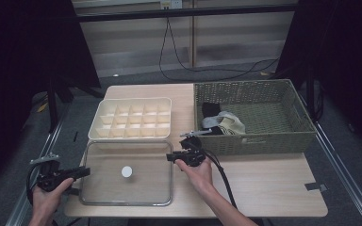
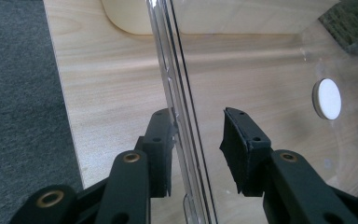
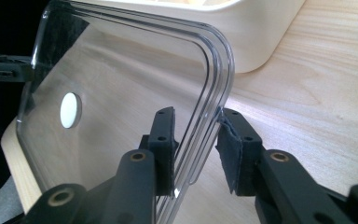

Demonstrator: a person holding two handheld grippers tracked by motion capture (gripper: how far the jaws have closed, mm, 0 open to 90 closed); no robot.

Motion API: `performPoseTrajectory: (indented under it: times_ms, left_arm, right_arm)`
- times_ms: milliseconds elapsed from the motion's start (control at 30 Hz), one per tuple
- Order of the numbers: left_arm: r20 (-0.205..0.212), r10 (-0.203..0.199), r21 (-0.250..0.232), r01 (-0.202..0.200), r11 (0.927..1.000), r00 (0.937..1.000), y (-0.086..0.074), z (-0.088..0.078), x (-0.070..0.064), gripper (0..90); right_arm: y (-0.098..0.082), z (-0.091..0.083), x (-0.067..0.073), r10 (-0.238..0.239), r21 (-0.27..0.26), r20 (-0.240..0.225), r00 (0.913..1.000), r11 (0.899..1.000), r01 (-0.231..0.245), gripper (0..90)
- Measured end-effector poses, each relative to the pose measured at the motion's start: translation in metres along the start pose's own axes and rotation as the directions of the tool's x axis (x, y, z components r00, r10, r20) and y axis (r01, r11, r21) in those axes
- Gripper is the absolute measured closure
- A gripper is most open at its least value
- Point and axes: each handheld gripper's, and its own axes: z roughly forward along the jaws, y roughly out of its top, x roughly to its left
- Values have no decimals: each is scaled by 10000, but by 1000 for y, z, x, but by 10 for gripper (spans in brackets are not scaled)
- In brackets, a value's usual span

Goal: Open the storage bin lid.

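A clear plastic lid [image 1: 141, 188] with a white round disc [image 1: 127, 171] at its middle lies flat on the wooden table [image 1: 264, 183]. My left gripper [image 1: 86, 172] is at the lid's left edge. In the left gripper view the lid's rim [image 2: 177, 93] runs between the jaws of the left gripper [image 2: 198, 135], with a gap to the right pad [image 2: 235, 140]. My right gripper [image 1: 169, 157] is at the lid's right far corner. In the right gripper view the rim [image 3: 214, 93] passes between the spread jaws of the right gripper [image 3: 196, 135].
A cream tray [image 1: 131, 138] with several empty compartments stands just beyond the lid. To its right is a woven basket [image 1: 264, 141] holding grey, black and pale cloth items [image 1: 224, 123]. Bare wood lies in front of the basket.
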Motion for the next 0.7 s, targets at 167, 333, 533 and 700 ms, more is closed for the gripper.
performPoseTrajectory:
  times_ms: [167,333,533,700]
  left_arm:
    - [65,-90,122,89,9999,9999,0,3,3,629]
    - [-27,-113,161,114,9998,9999,0,7,4,627]
    - [-3,-180,266,180,9995,9998,-1,11,6,620]
    - [-3,-258,319,258,9992,9997,-2,14,8,610]
  right_arm:
    - [-2,5,-1,-97,70,141,9999,9999,96,658]
    - [-4,9,-4,-72,141,252,9997,9999,68,637]
    - [-8,15,-5,-162,282,449,9989,9995,149,604]
    - [-9,20,-7,-100,324,472,9988,9994,85,592]
